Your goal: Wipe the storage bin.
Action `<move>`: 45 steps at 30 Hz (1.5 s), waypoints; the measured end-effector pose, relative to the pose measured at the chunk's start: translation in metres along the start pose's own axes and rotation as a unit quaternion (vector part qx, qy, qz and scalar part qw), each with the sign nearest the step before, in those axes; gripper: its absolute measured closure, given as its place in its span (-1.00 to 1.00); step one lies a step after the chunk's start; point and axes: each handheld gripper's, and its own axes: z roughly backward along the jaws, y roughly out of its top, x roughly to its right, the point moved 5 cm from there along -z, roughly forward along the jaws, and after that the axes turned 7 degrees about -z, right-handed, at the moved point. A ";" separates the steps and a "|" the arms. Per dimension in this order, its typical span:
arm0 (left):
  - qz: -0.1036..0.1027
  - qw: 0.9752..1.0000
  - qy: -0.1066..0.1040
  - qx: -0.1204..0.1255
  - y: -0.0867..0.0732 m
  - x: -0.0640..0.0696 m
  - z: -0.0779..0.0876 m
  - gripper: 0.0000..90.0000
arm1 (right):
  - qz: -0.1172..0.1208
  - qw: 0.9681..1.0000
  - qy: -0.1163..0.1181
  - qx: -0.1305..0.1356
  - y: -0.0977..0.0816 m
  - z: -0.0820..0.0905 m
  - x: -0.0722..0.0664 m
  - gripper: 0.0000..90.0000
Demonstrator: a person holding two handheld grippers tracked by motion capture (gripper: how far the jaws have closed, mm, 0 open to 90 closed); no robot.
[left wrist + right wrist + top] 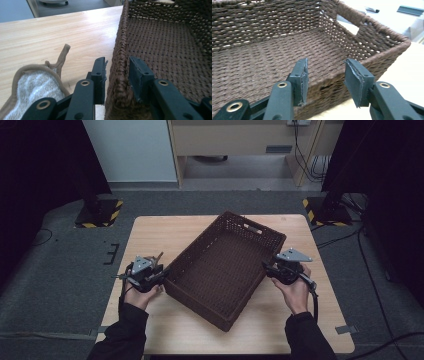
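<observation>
Left gripper (pixel 116 72) fingers open astride basket (pixel 225 270) rim; right gripper (pixel 325 80) fingers open at opposite long wall (cloth (pixel 32 90) beside left, on surface (pixel 165 230)).

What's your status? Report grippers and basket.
Left gripper open, jaws astride rim of dark brown woven wicker basket. Right gripper open astride opposite rim. Basket empty. Beige-edged white cloth beside left gripper.
</observation>
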 end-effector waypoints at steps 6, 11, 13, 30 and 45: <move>-0.002 1.000 0.004 0.001 0.004 -0.004 -0.009 0.65 | -0.015 1.000 -0.023 0.009 0.002 -0.003 0.013 0.13; -0.007 1.000 0.009 0.000 0.010 -0.010 -0.020 0.65 | -0.023 0.999 -0.028 0.010 0.002 -0.005 0.019 0.11; -0.001 1.000 0.008 0.005 0.013 -0.012 -0.026 0.63 | -0.026 0.999 -0.031 0.011 0.002 -0.005 0.020 0.08; 0.028 0.999 0.013 0.016 0.007 0.004 0.013 0.14 | -0.015 1.000 -0.017 0.005 -0.001 0.000 0.019 0.28; 0.014 0.999 0.038 0.018 0.019 -0.006 -0.016 0.24 | -0.029 0.998 -0.040 0.025 0.004 0.010 0.028 0.03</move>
